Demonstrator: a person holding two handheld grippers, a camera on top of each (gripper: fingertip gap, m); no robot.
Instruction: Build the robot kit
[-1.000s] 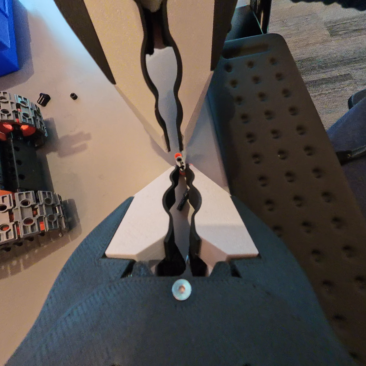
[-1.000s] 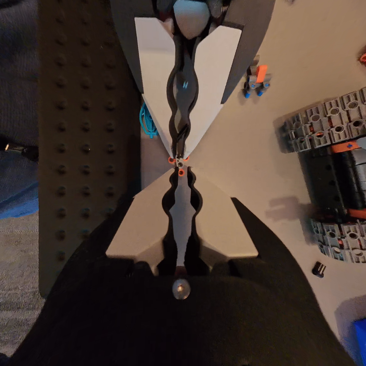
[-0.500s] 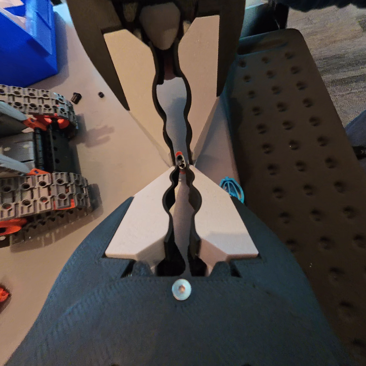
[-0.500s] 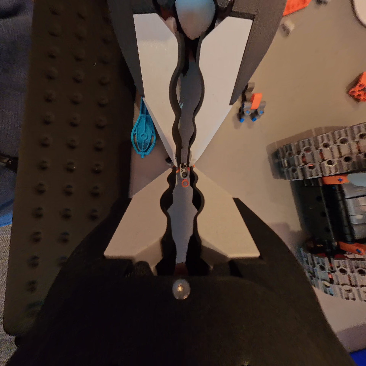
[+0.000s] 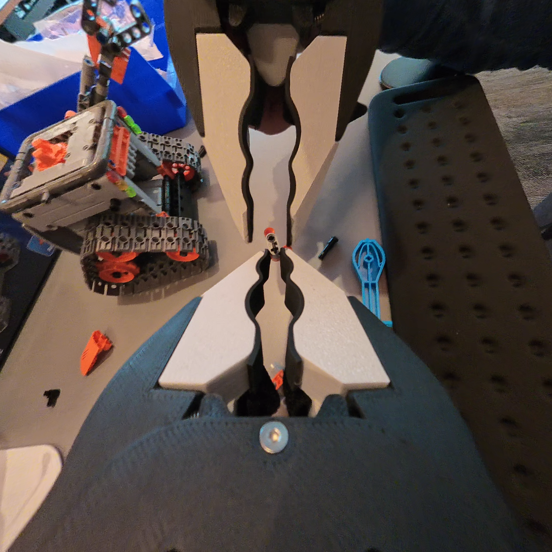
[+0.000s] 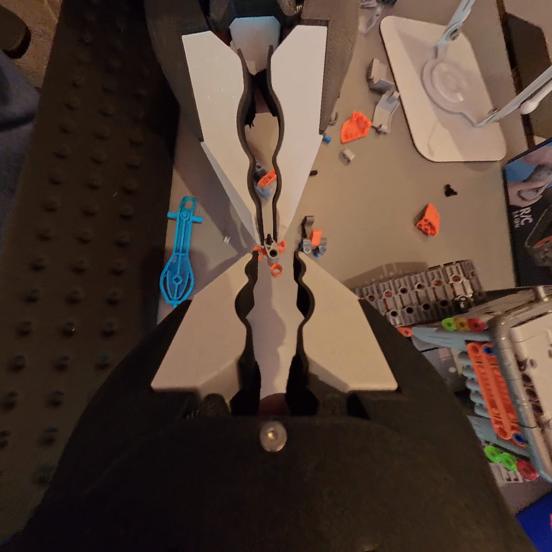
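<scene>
Grippers meet tip to tip above a pale counter [image 5: 179,328]. The left gripper [image 5: 275,257] has its fingers pressed nearly together on a small grey and orange connector piece [image 5: 272,242], which sticks out from the tips. The right gripper [image 6: 273,257] faces it with its fingers spread a little way apart; they sit on either side of the piece, and one tip seems close to an orange end, though I cannot tell whether it touches. In the right wrist view the same piece [image 6: 272,250] shows a grey centre with orange rings around it.

To the left of the left gripper stands a tracked toy vehicle [image 5: 119,209] with grey treads, orange wheels and a grey boxy body. A blue box [image 5: 143,95] sits behind it. A blue plastic tool [image 5: 369,268] lies near the counter's edge, beside a dark perforated board [image 5: 463,268]. A small black pin [image 5: 328,247] lies just beside the tool. An orange wedge piece [image 5: 95,351] lies on the counter near the left gripper's body.

In the right wrist view, loose orange and grey pieces [image 6: 355,127] are scattered beyond the grippers, near a white tray [image 6: 418,134].
</scene>
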